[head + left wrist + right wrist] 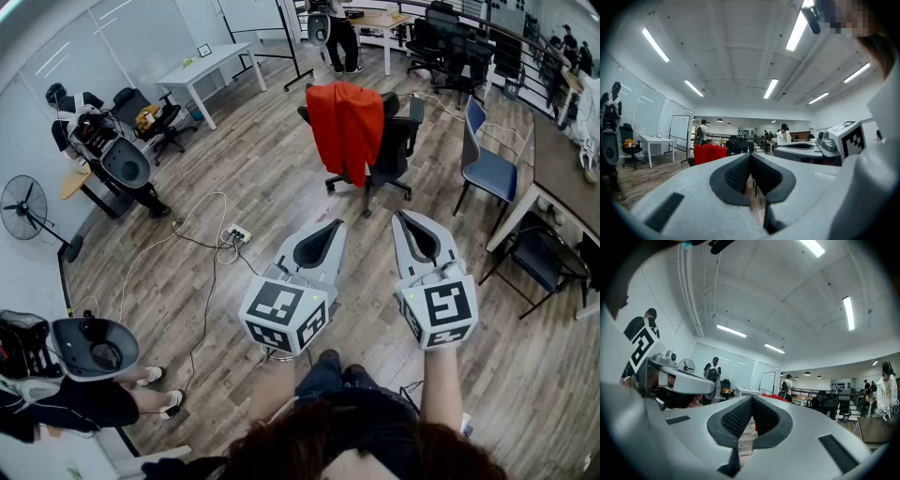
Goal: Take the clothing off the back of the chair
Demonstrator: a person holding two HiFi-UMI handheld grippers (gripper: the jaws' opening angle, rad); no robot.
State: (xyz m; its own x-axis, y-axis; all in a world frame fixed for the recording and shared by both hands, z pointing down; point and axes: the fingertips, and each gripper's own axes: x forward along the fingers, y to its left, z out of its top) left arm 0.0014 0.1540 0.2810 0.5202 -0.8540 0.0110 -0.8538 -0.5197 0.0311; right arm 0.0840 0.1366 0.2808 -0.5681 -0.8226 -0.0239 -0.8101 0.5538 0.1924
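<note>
Looking down in the head view, the left gripper (pixel 330 228) and right gripper (pixel 405 220) are held out side by side, approx. level. Both aim at the black office chair (pixel 396 150), prob. to line up the reach before walking in. The red clothing (pixel 345 127) hangs draped over the top of the chair's backrest, so it seems to stay there by its own weight. Chair and grippers are well apart, w/ bare wood floor (pixel 281 178) between them; a power strip (pixel 236 232) and its cables lie off to the left, out of the direct path. In the left gripper view, the jaws are pressed together w/ nothing between them. The clothing shows small and far off, just left of the jaw tips, and the right gripper sits alongside at the right edge. In the right gripper view, these jaws are likewise fully closed and empty, w/ a bit of red peeking just past the tips, so this gripper looks better lined up on the garment. Task hasn't really begun, I'd say: the approach is next, and the jaws need to open before any grab at the fabric near the backrest top.
</note>
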